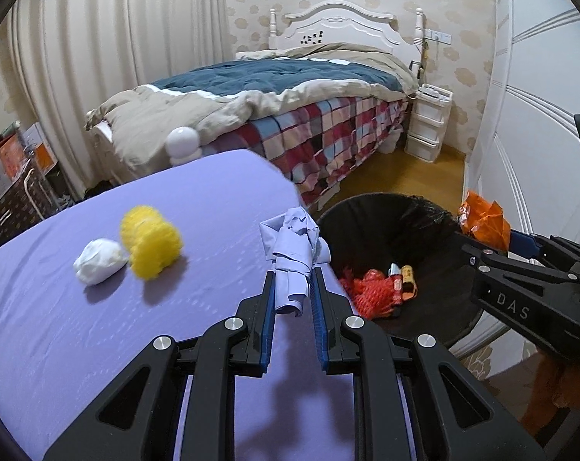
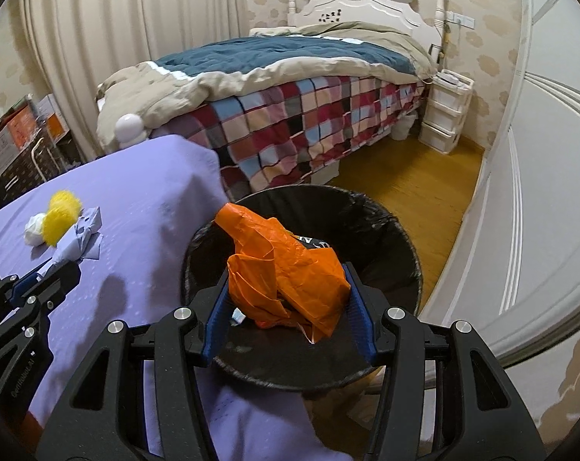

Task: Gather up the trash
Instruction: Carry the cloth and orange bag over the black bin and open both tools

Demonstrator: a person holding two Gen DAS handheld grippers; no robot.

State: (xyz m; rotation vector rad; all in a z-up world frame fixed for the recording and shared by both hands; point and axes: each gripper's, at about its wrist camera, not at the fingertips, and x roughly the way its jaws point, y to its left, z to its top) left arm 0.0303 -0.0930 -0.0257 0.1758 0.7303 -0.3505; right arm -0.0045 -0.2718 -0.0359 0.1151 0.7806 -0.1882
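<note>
My left gripper (image 1: pixel 292 272) is shut on a crumpled lilac paper (image 1: pixel 295 242) just above the purple-covered table (image 1: pixel 174 345), near its right edge. A yellow mesh ball (image 1: pixel 151 244) and a white paper wad (image 1: pixel 98 261) lie on the table to the left. My right gripper (image 2: pixel 288 269) is shut on a crumpled orange plastic bag (image 2: pixel 286 269) and holds it over the black-lined trash bin (image 2: pixel 386 226). In the left wrist view the bin (image 1: pixel 367 215) holds red netting (image 1: pixel 370 292) and small packets.
A bed (image 2: pixel 290 88) with a checked cover stands behind the table. A white drawer unit (image 2: pixel 445 111) stands by the bed's head. A white wardrobe (image 2: pixel 539 192) is on the right. Boxes (image 2: pixel 17 142) are stacked at the far left. Wooden floor (image 2: pixel 413 176) lies beyond the bin.
</note>
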